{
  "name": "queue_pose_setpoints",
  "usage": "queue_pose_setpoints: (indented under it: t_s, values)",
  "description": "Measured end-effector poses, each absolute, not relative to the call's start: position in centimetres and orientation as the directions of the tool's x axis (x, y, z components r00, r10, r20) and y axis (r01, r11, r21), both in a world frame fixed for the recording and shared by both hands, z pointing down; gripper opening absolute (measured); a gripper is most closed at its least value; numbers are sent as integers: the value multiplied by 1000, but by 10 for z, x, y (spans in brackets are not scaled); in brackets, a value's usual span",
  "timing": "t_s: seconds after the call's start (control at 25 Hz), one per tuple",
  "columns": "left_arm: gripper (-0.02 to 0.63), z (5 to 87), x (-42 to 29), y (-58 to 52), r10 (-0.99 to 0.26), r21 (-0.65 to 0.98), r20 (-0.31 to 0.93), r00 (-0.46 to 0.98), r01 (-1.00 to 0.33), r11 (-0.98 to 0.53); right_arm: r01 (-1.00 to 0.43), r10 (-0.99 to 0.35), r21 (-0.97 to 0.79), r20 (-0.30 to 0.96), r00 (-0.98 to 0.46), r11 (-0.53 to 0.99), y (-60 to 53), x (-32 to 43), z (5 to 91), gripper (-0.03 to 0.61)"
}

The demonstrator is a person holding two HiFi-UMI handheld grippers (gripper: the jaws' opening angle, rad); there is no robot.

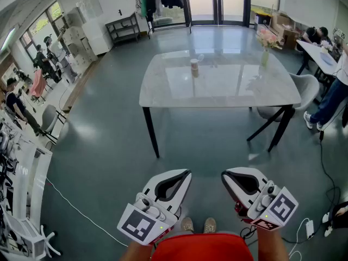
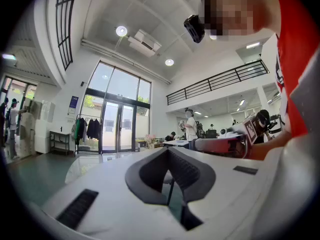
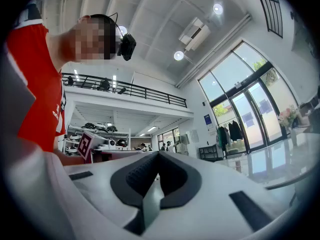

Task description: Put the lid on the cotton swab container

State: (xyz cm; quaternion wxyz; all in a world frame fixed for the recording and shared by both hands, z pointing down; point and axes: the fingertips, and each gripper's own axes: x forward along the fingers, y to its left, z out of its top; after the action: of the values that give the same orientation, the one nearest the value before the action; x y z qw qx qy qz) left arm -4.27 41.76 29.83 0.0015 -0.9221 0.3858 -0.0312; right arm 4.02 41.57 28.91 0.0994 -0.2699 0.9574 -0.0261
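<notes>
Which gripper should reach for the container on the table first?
Probably the left gripper, but barely. It and the right gripper are both shut, empty and far from the table; the container stands slightly left of midway between them.

light: bright daylight, glass doors (image 1: 217,1) | glare: tabletop (image 1: 217,80) | edges: fisheye-warped, dark corners

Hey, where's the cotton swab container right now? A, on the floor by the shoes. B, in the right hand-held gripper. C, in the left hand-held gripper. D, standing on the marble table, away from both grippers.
D: the container stands on the table, well ahead of the left hand-held gripper and the right hand-held gripper, both shut and empty.
</notes>
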Motion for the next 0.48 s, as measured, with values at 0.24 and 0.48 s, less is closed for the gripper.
queue_pose_setpoints:
  t_s: [0.24, 0.48]
  values:
    - [13, 298, -39, 416, -718, -25, 62, 693, -718, -695, -503, -513, -100, -181, -839, 859, 414, 44, 288, 5]
    - [13, 297, -37, 415, -723, -27, 69, 688, -723, -690, -491, -502, -106, -184, -845, 865, 411, 44, 287, 5]
